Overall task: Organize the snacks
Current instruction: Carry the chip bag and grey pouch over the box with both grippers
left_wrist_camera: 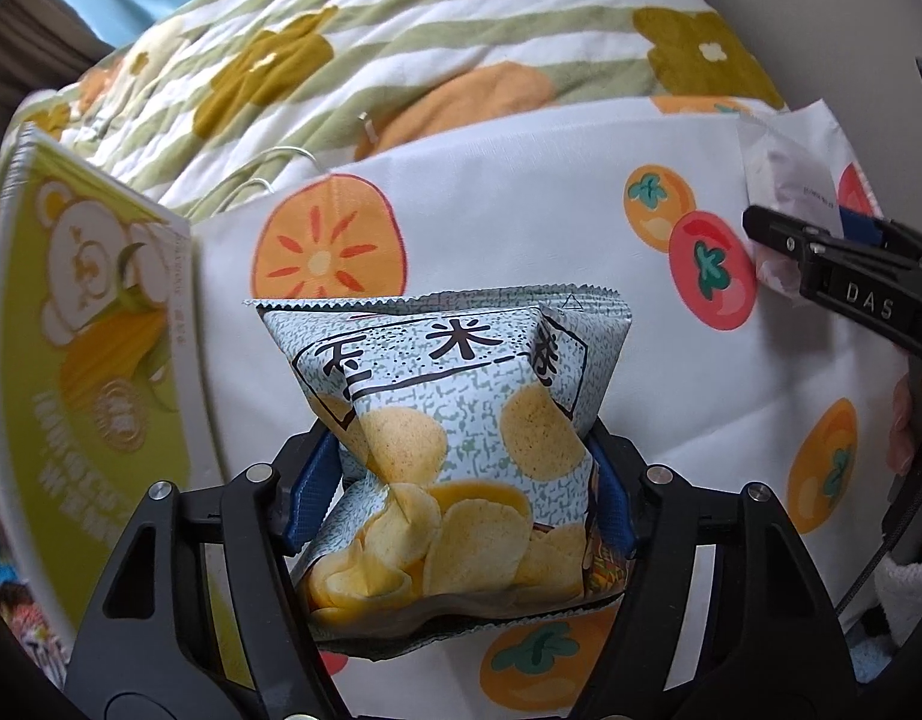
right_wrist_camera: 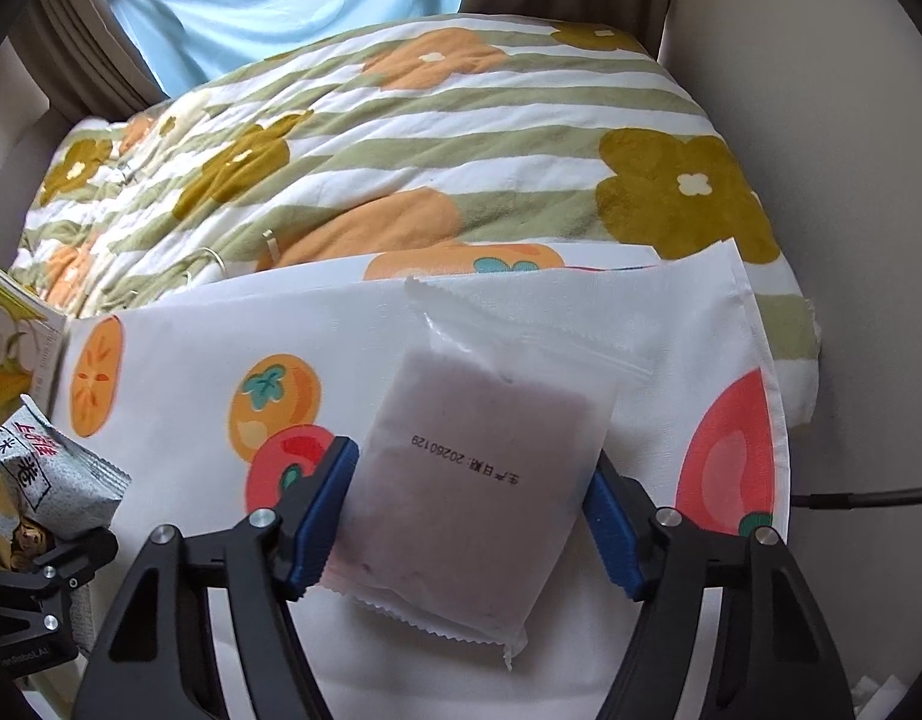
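Note:
My left gripper (left_wrist_camera: 461, 480) is shut on a pale blue chip bag (left_wrist_camera: 455, 420) printed with yellow chips, squeezing its middle above the white persimmon-print cloth (left_wrist_camera: 521, 228). The bag also shows at the left edge of the right wrist view (right_wrist_camera: 53, 474). My right gripper (right_wrist_camera: 467, 516) is shut on a frosted white snack packet (right_wrist_camera: 473, 474) with a purplish filling and a printed date, held over the cloth (right_wrist_camera: 191, 330). In the left wrist view the right gripper (left_wrist_camera: 809, 252) shows at the right with that packet (left_wrist_camera: 785, 174).
A green and white box with a bear picture (left_wrist_camera: 89, 324) stands at the left, its corner in the right wrist view (right_wrist_camera: 11, 324). A striped flower quilt (right_wrist_camera: 401, 138) lies behind the cloth. A pale wall (right_wrist_camera: 821, 120) and a black cable (right_wrist_camera: 869, 499) are at the right.

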A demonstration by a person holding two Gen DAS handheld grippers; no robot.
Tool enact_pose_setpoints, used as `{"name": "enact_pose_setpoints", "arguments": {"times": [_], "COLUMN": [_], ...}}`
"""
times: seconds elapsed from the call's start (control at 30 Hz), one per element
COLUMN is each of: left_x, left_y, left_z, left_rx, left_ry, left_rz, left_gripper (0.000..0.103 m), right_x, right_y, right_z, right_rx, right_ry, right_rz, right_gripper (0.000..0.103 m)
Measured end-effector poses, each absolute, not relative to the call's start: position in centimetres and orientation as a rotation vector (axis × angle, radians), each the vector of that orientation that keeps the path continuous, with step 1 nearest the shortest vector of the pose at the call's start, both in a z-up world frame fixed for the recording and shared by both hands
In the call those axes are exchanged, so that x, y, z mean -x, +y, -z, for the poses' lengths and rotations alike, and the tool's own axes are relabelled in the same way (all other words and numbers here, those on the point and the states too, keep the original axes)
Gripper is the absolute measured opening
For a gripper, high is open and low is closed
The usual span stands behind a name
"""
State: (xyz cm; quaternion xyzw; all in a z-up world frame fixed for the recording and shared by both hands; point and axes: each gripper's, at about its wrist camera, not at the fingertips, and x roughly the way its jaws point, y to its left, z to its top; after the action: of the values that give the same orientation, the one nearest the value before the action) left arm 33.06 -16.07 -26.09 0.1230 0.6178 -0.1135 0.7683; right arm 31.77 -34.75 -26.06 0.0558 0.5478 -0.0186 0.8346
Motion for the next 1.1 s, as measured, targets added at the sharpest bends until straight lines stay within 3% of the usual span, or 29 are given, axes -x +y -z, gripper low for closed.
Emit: {"name": "enact_pose_setpoints", "arguments": {"times": [0.27,0.6,0.8,1.1], "left_x": [-31.7,-32.7,-34.8,-37.7], "left_y": [-12.4,-2.3,4.8,11.4], "left_z": [17.9,6.9,5.4,7.8], "left_rx": [-0.172,-0.149,-0.161,-0.09], "left_ry": [1.208,1.033,1.02,1.103], "left_rz": [0.254,0.201,0.177,0.264], "left_gripper": [0.068,0.068,0.068,0.071], "right_x": [-29.6,-27.1,-26.7,-26.5], "right_y": [-32.6,-21.7,-13.7,-5.6], "right_z": [21.2,10.8,7.7,8.1], "right_rx": [-0.129,-0.114,-0.116,-0.115], "right_ry": [1.115,0.98,0.923,0.932], "right_rz": [-0.029,-0.208,-0.286,-0.293], "right_gripper": [0.067,0.067,0.067,0.067]}}
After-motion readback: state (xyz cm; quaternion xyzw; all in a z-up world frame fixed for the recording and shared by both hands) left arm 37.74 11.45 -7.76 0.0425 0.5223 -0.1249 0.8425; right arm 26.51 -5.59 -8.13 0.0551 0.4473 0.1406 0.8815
